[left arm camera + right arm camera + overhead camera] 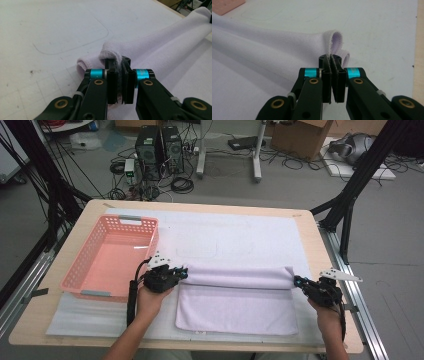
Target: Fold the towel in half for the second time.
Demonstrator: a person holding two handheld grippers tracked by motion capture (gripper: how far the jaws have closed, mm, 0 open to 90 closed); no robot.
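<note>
Where it folds, the towel (235, 297) spans between both tools.

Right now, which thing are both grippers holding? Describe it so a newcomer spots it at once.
Start at the wooden table and its white mat. Right of the pink basket lies a pale lilac towel, partly folded. It is the one soft cloth there, with the left gripper and right gripper shut on its raised corners.
</note>
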